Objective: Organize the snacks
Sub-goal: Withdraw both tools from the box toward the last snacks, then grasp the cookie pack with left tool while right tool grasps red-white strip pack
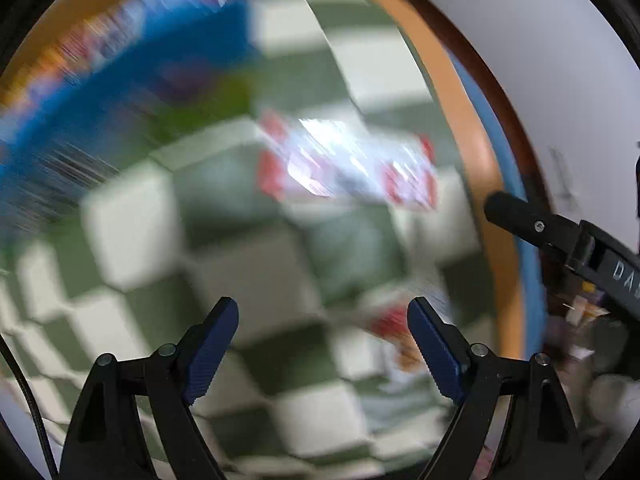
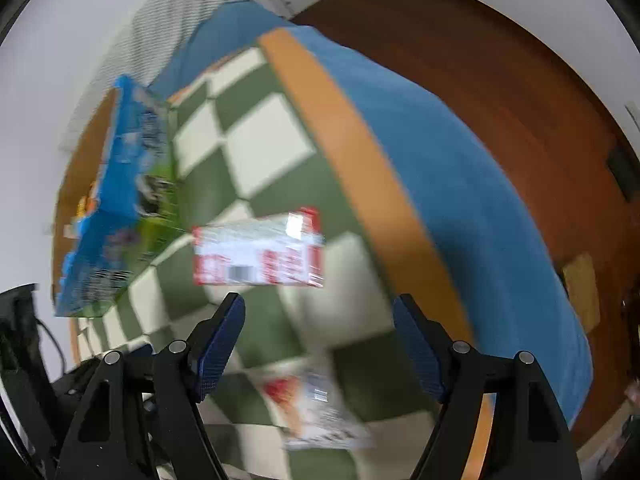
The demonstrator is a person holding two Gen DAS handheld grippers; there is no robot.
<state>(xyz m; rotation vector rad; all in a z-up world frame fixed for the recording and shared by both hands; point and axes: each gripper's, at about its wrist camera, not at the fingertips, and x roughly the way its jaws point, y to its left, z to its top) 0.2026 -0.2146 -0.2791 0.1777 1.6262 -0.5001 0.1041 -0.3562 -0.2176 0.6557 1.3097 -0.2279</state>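
Both views are blurred by motion. A red and white snack packet (image 1: 348,164) lies on the green and white checkered cloth (image 1: 256,264); it also shows in the right wrist view (image 2: 258,254). A second red and white packet (image 2: 316,412) lies nearer, also visible in the left wrist view (image 1: 394,336). A blue box (image 2: 116,200) holding snacks stands at the left; it shows in the left wrist view (image 1: 132,76) too. My left gripper (image 1: 322,312) is open and empty above the cloth. My right gripper (image 2: 320,312) is open and empty above the nearer packet.
The cloth covers a wooden table with an orange edge (image 2: 360,160), beside a blue cover (image 2: 460,208) and a brown wooden floor (image 2: 520,80). The right gripper's black arm (image 1: 560,236) shows at the right of the left wrist view.
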